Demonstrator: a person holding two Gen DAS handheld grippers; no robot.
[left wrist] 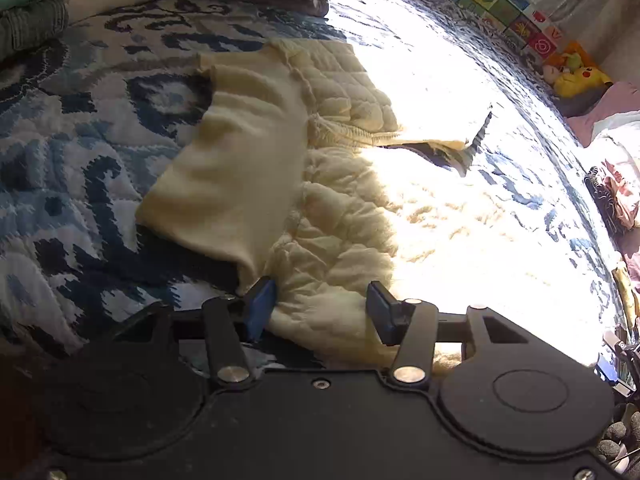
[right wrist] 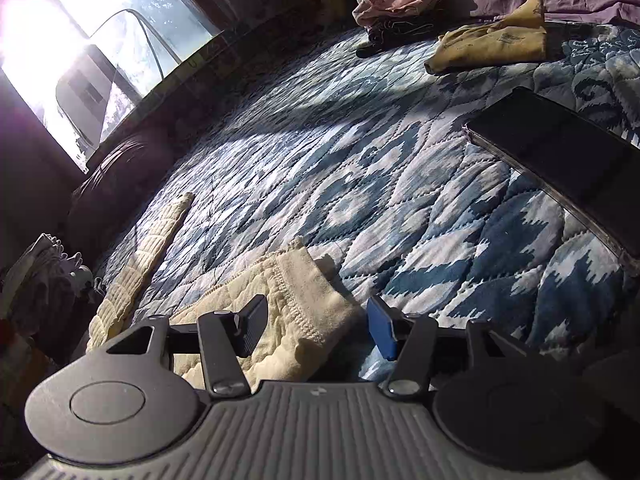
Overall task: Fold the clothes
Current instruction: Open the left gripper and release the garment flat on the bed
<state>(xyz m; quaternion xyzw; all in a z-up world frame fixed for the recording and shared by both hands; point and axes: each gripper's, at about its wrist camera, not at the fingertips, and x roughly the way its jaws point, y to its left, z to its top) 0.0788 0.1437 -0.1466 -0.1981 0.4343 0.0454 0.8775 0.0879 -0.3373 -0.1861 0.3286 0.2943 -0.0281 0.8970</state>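
A cream quilted garment (left wrist: 288,168) lies spread on the blue patterned quilt (left wrist: 80,140), with a sleeve folded across its body and its right half washed out by sunlight. My left gripper (left wrist: 320,308) is open, and the garment's near edge lies between its blue-padded fingers (left wrist: 260,304). In the right wrist view another cuffed end of the cream garment (right wrist: 304,304) lies between the fingers of my open right gripper (right wrist: 318,324). A second cream strip (right wrist: 140,256) stretches away to the left on the quilt (right wrist: 360,184).
Stacks of folded clothes (left wrist: 36,12) sit at the far left. A black phone (right wrist: 560,156) lies on the quilt at right. A yellow cloth (right wrist: 492,46) and a pink pile (right wrist: 396,4) lie further off. A yellow plush toy (left wrist: 576,76) sits beyond the bed edge.
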